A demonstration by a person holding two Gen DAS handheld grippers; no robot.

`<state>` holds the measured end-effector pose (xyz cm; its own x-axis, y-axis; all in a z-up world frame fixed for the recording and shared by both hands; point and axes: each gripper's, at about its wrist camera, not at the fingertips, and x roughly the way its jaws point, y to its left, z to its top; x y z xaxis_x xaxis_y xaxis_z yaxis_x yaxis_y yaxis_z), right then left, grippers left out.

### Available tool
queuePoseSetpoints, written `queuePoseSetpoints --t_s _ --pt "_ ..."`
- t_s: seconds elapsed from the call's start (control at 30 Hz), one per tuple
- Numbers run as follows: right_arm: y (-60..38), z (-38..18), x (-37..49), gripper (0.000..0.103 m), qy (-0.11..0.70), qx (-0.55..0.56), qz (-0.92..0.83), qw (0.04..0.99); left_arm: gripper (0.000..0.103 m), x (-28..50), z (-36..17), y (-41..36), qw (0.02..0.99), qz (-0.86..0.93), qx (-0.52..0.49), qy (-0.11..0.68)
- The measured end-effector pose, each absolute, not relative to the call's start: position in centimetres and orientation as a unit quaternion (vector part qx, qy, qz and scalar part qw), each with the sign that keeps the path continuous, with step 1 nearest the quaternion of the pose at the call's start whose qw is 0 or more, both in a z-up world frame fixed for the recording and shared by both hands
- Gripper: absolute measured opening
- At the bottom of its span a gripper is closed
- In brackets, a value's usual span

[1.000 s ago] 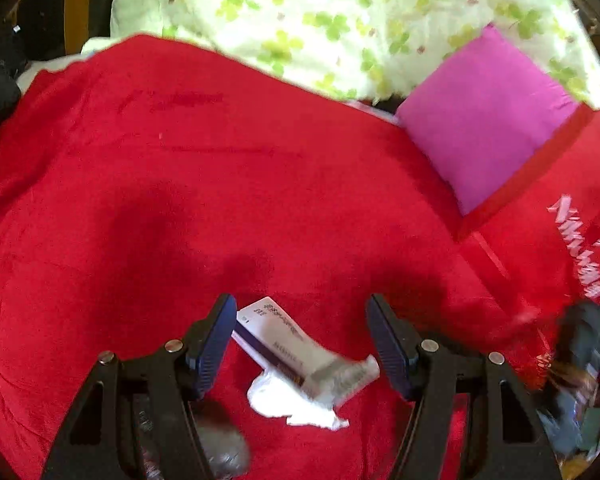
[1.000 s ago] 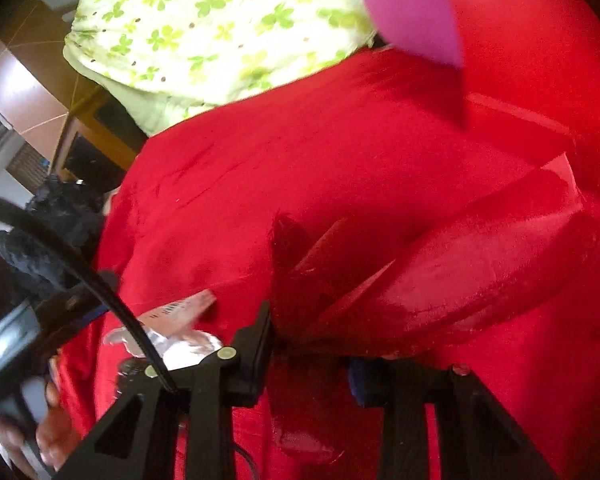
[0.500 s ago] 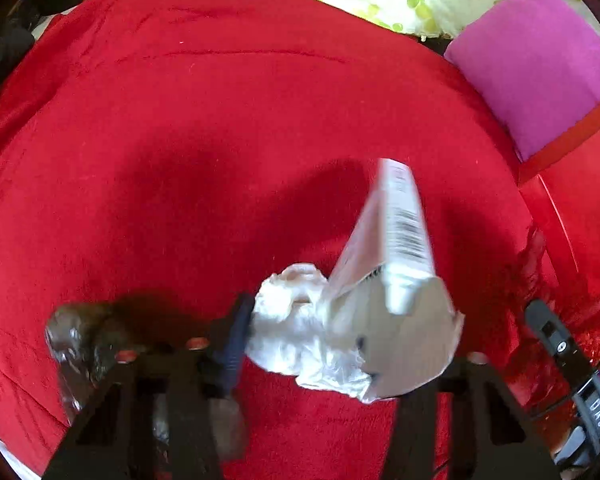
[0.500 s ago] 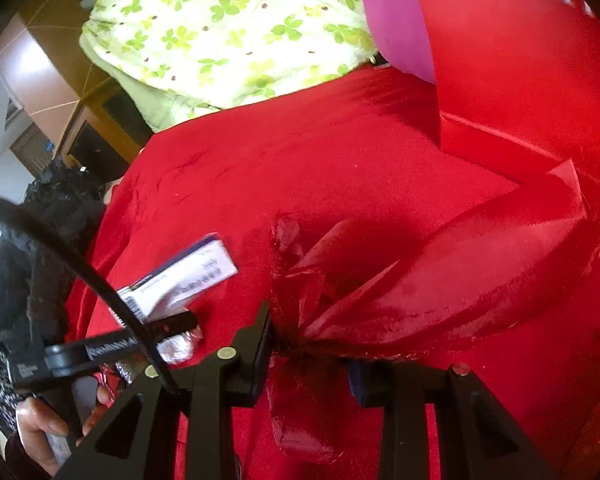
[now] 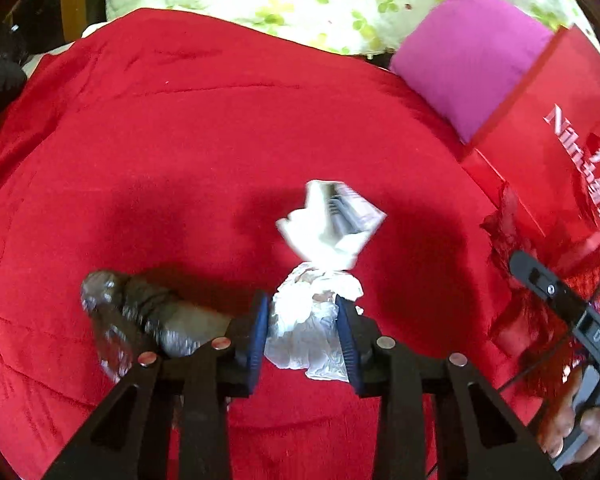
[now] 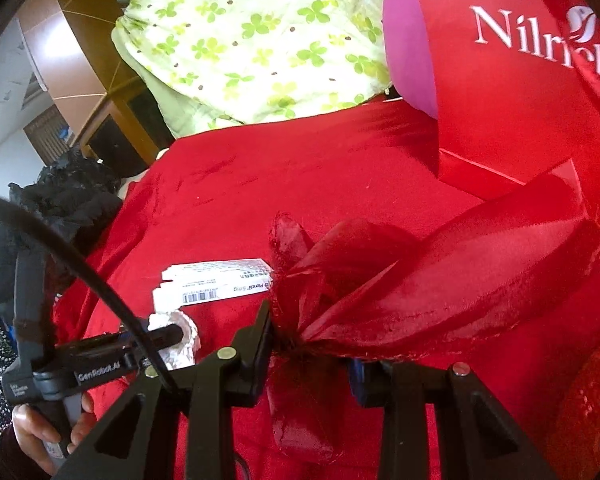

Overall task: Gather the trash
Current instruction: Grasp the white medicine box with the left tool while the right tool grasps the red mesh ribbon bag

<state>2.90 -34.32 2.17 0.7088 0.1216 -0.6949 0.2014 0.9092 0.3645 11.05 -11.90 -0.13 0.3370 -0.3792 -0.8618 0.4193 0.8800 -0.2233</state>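
Left gripper (image 5: 303, 330) closing, pads on crumpled wrapper (image 5: 312, 320); box (image 5: 342, 216) probably attached. Right gripper (image 6: 310, 354) clamped on ribbon handle (image 6: 380, 300), holding red bag (image 6: 520, 100) open.

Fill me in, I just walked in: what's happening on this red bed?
A person is collecting trash with two handheld grippers. The left gripper is closing on a crumpled white and foil wad with a small medicine box. The right gripper is clamped on a red ribbon handle of a red gift bag.
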Motion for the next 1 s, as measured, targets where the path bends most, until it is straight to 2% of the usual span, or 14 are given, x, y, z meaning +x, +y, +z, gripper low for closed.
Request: queuePoseSetpoints --t_s 0.1,0.17,0.23,0.27,0.4,0.6,0.9,0.93,0.97,1.0 --pt "-34.0 2.6 1.4 0.034 0.375 0.206 -0.022 0.904 0.042 10.6 1.0 -11.5 0.823 -0.251 0.037 0.508" --pt "-33.4 2.9 0.3 0.034 0.369 0.195 -0.023 0.908 0.061 10.4 2.0 -11.4 0.829 -0.256 0.049 0.495" --pt "-33.0 3.4 -0.9 0.034 0.362 0.185 -0.021 0.913 0.075 10.9 3.1 -11.5 0.838 -0.258 0.066 0.477" --pt "-32.9 3.6 -1.3 0.034 0.359 0.182 -0.018 0.915 0.078 11.3 3.4 -11.9 0.838 -0.258 0.076 0.475" --pt "-33.0 3.8 -2.0 0.034 0.351 0.177 -0.007 0.92 0.078 12.7 3.1 -13.5 0.835 -0.254 0.086 0.48" --pt "-33.8 3.5 -2.0 0.034 0.342 0.164 -0.026 0.925 0.078 15.1 -0.4 -16.5 0.817 -0.245 0.126 0.506" --pt "-34.2 3.9 -2.6 0.034 0.33 0.14 -0.04 0.933 0.078 16.4 -4.1 -17.5 0.792 -0.246 0.126 0.544" --pt "-34.2 4.0 -2.6 0.034 0.328 0.14 -0.04 0.933 0.076 16.5 -4.3 -17.4 0.792 -0.243 0.124 0.547" --pt "-34.2 4.1 -2.7 0.034 0.326 0.14 -0.039 0.934 0.066 16.6 -4.5 -17.5 0.792 -0.237 0.122 0.55" --pt "-34.2 4.2 -2.8 0.034 0.325 0.14 -0.039 0.935 0.064 16.6 -4.6 -17.3 0.793 -0.231 0.119 0.551"
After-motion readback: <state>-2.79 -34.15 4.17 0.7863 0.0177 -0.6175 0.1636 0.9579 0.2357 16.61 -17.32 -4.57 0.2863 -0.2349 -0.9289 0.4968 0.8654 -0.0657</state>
